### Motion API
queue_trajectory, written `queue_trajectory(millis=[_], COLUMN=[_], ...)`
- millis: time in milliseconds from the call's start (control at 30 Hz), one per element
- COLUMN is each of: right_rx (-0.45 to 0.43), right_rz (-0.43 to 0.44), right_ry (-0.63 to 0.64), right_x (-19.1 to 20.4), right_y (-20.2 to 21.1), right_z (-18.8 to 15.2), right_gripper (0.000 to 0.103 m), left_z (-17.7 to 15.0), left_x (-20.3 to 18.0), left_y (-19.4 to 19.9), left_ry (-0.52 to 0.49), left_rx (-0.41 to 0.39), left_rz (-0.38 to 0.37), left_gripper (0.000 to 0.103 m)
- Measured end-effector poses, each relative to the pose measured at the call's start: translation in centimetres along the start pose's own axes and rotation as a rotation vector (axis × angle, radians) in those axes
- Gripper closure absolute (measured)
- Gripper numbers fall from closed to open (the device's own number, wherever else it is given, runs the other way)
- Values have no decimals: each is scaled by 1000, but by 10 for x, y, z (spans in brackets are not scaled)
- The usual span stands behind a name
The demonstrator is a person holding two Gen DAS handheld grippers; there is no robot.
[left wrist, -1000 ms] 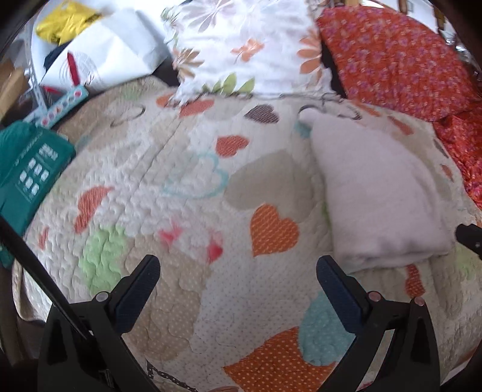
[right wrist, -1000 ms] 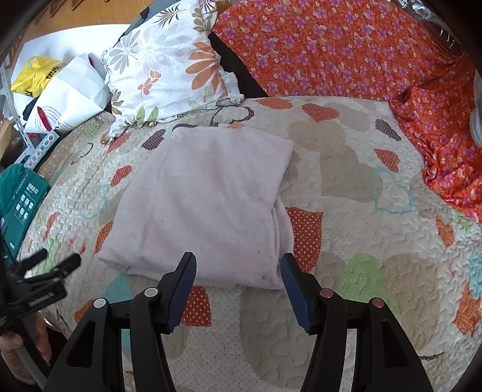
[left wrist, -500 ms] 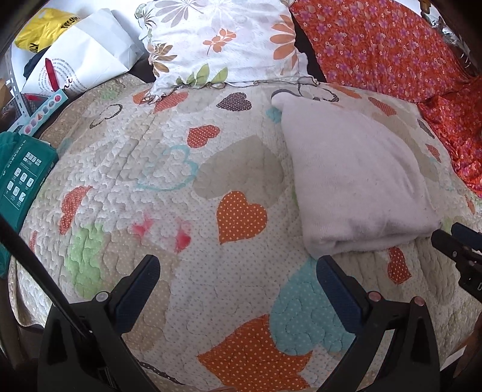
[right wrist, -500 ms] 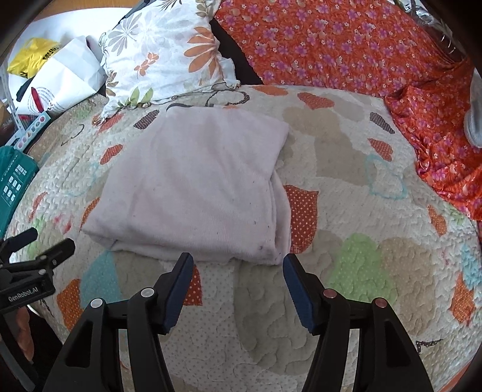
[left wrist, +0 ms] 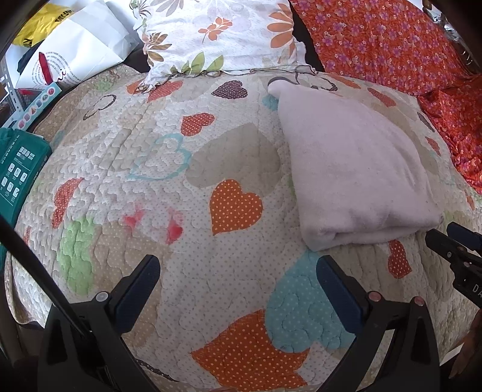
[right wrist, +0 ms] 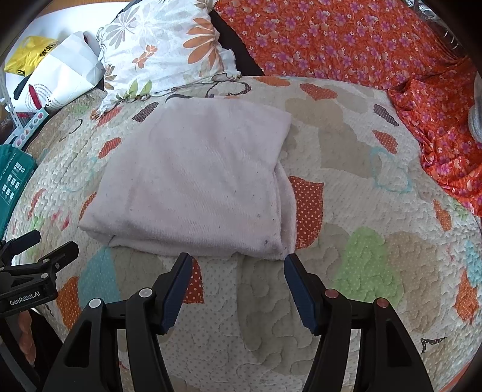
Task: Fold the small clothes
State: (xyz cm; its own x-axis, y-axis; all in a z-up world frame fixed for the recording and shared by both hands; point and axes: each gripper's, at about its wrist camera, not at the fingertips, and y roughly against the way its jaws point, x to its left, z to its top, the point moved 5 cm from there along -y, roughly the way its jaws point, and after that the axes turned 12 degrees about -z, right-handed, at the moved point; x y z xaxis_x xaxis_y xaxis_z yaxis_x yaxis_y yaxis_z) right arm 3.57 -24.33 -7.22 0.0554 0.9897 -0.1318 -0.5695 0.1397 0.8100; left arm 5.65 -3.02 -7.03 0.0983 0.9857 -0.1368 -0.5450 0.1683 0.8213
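**Mia:** Where is the cloth?

**Ben:** The pale pink cloth (right wrist: 195, 184) lies folded flat on the quilt (right wrist: 346, 265) with the hearts on it. Its thick folded edge faces us. On its right side some layers poke out a bit. I can't tell what kind of clothing it is, because it is all folded up.

**Mia:** Is anything holding it?

**Ben:** No. The right gripper (right wrist: 238, 262) is just in front of the near edge, with its fingers spread apart and nothing between them. The left gripper (left wrist: 238, 265) is off to the left of the cloth, over bare quilt. Its fingers are wide apart too, and empty.

**Mia:** What else is around?

**Ben:** A flower pillow (right wrist: 162, 51) sits at the back, near the cloth's far corner. An orange flowery sheet (right wrist: 361, 42) covers the back and right side. Its far end is cut off by the picture's edge. On the left are a white paper bag (left wrist: 75, 51), a yellow bag (left wrist: 39, 27) partly hidden behind it, and a green box (left wrist: 18, 169) that is half out of view.
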Motion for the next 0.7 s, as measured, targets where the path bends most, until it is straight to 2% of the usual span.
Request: queue_trajectory(millis=[700], right_rx=[24], right_rz=[-11], right_ry=[11], right_x=[3], right_y=[-5], right_z=[-4], right_gripper=[34], left_z=[-4], left_x=[0], left_y=[-6], left_ry=[23], left_rx=[33], left_rz=[-32], left_gripper=[0])
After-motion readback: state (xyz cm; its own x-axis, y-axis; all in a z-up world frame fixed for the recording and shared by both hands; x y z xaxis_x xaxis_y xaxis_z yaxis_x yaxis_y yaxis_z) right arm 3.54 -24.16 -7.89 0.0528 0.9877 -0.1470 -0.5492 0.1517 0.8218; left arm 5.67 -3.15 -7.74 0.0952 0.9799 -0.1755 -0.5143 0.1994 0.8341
